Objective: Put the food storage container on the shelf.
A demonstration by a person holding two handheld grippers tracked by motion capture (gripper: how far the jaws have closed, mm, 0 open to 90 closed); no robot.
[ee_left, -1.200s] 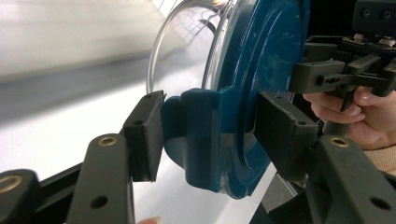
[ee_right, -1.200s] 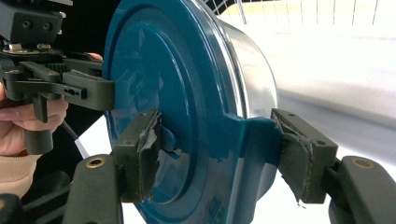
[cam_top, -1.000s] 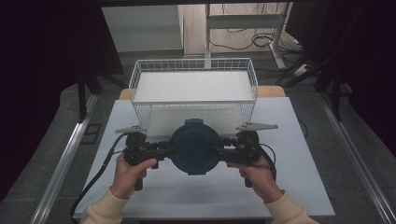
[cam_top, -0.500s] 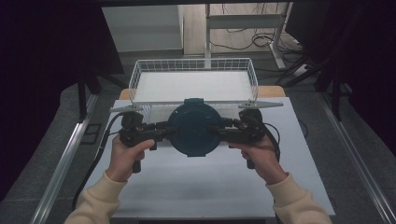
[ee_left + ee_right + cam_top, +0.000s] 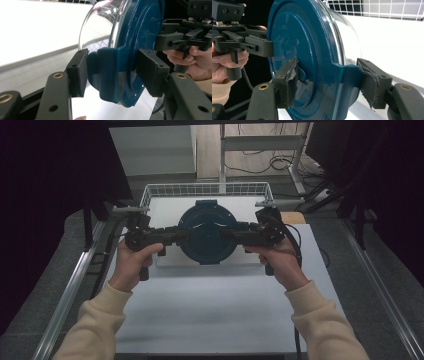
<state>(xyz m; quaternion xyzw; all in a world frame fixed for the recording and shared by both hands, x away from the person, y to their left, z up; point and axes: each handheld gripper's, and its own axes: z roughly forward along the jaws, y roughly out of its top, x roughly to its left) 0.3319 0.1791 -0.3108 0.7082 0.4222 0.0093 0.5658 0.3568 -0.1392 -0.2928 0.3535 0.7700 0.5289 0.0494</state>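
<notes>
Right, I've got the round container [image 5: 205, 233] w/ the teal lid up off the tabletop [image 5: 215, 305], held between both grippers above the near edge of the wire basket [image 5: 207, 190]. Left gripper [image 5: 172, 235] bites the lid's left tab, right gripper [image 5: 231, 233] bites the right tab. In the left gripper view the jaws are closed on the teal clip [image 5: 110, 72] at the rim, pads pressing both sides, clear bowl part [image 5: 100, 27] bulging away behind it. Right gripper view, same story: jaws clamped on the opposite tab [image 5: 344, 75], one pad [image 5: 288, 82] on the lid face, the other on the outer side; that pad's foam looks frayed, so I'd watch for slip. Lid faces me, so the container is tipped on its side, not sitting level. Progress, as I read it: pick-up done, lift done, carry roughly halfway; what's left is getting it fully over the basket, lowering it onto the white basket floor, then letting go w/ both sides. Vs the earlier shots: the container sat lower and nearer me, in front of the basket, and it has since climbed and gone forward, now overlapping the basket's front rim. Both hands rose together, grip unchanged, basket hasn't shifted.
</notes>
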